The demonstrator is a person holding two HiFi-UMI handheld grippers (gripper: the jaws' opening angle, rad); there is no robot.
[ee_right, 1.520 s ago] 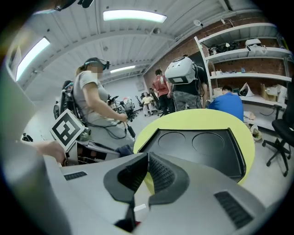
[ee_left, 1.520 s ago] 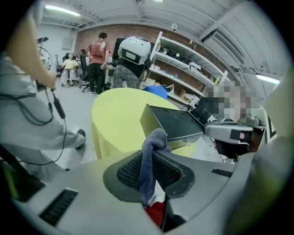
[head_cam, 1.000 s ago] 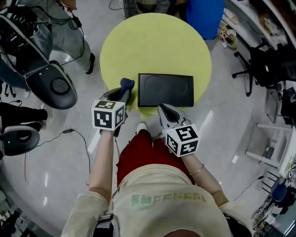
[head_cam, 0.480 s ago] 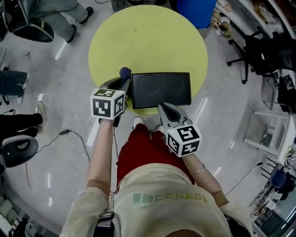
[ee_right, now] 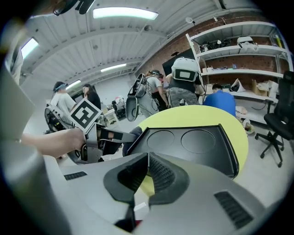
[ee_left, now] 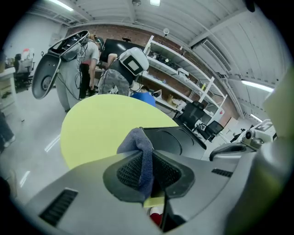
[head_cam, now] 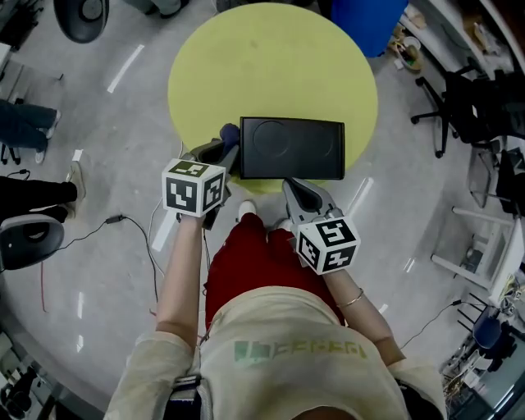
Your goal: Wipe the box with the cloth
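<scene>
A black rectangular box (head_cam: 291, 148) with two round recesses in its top lies on the near part of a round yellow table (head_cam: 271, 70). My left gripper (head_cam: 220, 154) is shut on a blue cloth (head_cam: 230, 133), and the cloth is right beside the box's left edge. In the left gripper view the cloth (ee_left: 140, 153) hangs pinched between the jaws of the left gripper (ee_left: 147, 170), with the box (ee_left: 172, 140) just beyond. My right gripper (head_cam: 297, 190) is at the box's near edge. Its jaws are shut on nothing in the right gripper view, where the right gripper (ee_right: 146, 176) faces the box (ee_right: 193, 144).
A blue bin (head_cam: 365, 25) stands at the table's far side. Black office chairs (head_cam: 463, 107) and shelving are at the right. A person's legs (head_cam: 25, 131) and floor cables (head_cam: 123, 230) are at the left. A round black chair part (head_cam: 82, 12) is at the top left.
The head view has shifted, so table and box sit slightly differently in frame. The left gripper stays with the cloth by the box's left edge. The right gripper has barely moved.
</scene>
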